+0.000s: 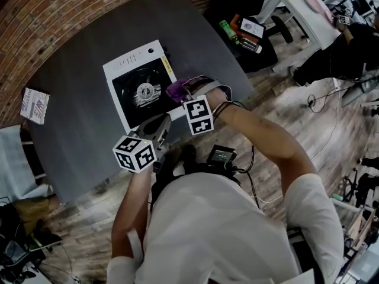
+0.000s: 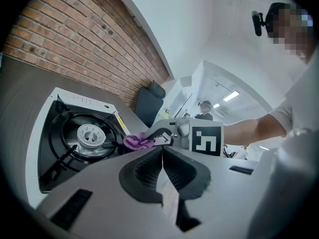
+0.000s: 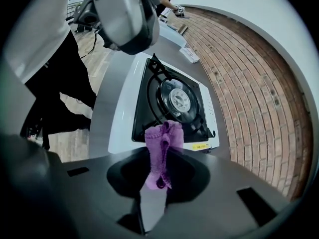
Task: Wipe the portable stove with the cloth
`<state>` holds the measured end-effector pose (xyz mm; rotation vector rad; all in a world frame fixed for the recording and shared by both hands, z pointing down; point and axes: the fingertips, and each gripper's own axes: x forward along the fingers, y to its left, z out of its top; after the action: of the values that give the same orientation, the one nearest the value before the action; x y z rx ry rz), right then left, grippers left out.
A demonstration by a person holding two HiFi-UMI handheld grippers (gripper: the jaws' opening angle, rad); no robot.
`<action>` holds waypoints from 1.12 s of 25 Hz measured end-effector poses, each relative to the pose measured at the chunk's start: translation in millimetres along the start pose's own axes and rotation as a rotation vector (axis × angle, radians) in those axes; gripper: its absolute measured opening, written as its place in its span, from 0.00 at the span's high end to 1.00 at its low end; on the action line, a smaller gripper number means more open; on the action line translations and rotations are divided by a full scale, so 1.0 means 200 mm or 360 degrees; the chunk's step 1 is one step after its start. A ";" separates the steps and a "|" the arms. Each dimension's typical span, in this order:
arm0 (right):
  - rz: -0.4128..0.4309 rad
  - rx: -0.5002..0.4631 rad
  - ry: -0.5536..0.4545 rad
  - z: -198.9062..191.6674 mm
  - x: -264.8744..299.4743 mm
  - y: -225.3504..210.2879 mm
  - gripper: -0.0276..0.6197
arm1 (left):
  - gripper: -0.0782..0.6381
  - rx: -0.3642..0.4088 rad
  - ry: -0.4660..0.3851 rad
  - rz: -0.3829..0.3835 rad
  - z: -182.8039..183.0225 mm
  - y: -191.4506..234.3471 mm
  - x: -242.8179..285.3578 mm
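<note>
Jaws of the right gripper (image 3: 159,169) are clamped on a small purple cloth (image 3: 162,142), which stands up out of them in a bunched fold with a short tail trailing back between the pads. In the head view this right gripper (image 1: 185,91) reaches in from the near right, and the cloth (image 1: 176,90) sits at the right edge of the portable stove (image 1: 128,61), close to its near right corner. The left gripper view shows the cloth (image 2: 135,142) low against that edge, beside the black pan support, though I cannot tell whether it presses on the surface. The left gripper (image 2: 162,159) has its jaws brought together with nothing between them. It hangs just beside the right one, on the near side of the stove (image 2: 48,114), and points across it. From the head view the left gripper (image 1: 161,123) lies over the stove's near edge, its marker cube (image 1: 135,153) towards the person. The stove (image 3: 122,114) is white with a black recessed top and a round silver burner (image 3: 179,99) in the middle; a yellow label runs along one side. It stands on a dark grey table (image 1: 77,129), with a small printed packet (image 1: 34,106) well apart at the table's left edge. A brick wall (image 1: 71,13) runs behind the table, and a wooden floor (image 1: 296,114) lies to the right.
</note>
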<state>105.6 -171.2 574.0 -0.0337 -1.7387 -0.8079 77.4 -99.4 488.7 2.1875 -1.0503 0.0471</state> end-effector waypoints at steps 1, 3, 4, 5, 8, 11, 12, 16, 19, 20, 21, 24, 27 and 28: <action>0.0003 0.0003 -0.0011 0.00 -0.01 0.01 0.82 | 0.88 0.0000 0.0002 -0.0001 0.00 -0.01 0.01; 0.0005 0.0009 -0.0030 -0.01 -0.02 0.03 0.82 | 0.88 0.0000 0.0008 -0.0003 -0.01 -0.02 0.02; 0.0006 0.0013 -0.0038 -0.02 -0.02 0.04 0.82 | 0.88 0.0000 0.0012 -0.0005 -0.01 -0.03 0.03; 0.0008 0.0017 -0.0045 -0.02 -0.03 0.05 0.82 | 0.88 0.0000 0.0016 -0.0007 -0.02 -0.03 0.04; 0.0019 0.0028 -0.0066 -0.03 -0.05 0.08 0.82 | 0.88 0.0006 0.0030 -0.0015 -0.03 -0.05 0.06; 0.0044 0.0016 -0.0087 -0.05 -0.07 0.12 0.82 | 0.88 0.0016 0.0045 -0.0022 -0.03 -0.07 0.09; 0.0053 0.0009 -0.0095 -0.05 -0.08 0.13 0.82 | 0.88 0.0019 0.0049 -0.0024 -0.03 -0.07 0.09; 0.0098 0.0026 -0.0151 -0.08 -0.14 0.19 0.82 | 0.88 0.0036 0.0072 -0.0028 -0.04 -0.10 0.12; 0.0112 0.0132 -0.0222 -0.10 -0.19 0.20 0.82 | 0.88 0.0051 0.0091 -0.0023 -0.03 -0.11 0.14; 0.0105 0.0188 -0.0249 -0.12 -0.20 0.18 0.82 | 0.88 0.0058 0.0099 -0.0021 -0.03 -0.12 0.14; 0.0090 0.0248 -0.0274 -0.13 -0.22 0.17 0.82 | 0.88 0.0066 0.0109 -0.0018 -0.03 -0.12 0.15; 0.0003 0.0448 -0.0330 -0.20 -0.23 0.07 0.82 | 0.88 0.0097 0.0145 0.0003 -0.02 -0.13 0.16; -0.0080 0.0673 -0.0384 -0.26 -0.21 -0.02 0.82 | 0.88 0.0134 0.0187 0.0033 -0.01 -0.12 0.16; -0.0100 0.0746 -0.0402 -0.28 -0.20 -0.05 0.82 | 0.88 0.0146 0.0201 0.0045 -0.01 -0.12 0.17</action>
<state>161.9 -194.6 540.5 0.2448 -2.1416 -0.4365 117.3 -110.8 486.6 2.2200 -1.0254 0.2476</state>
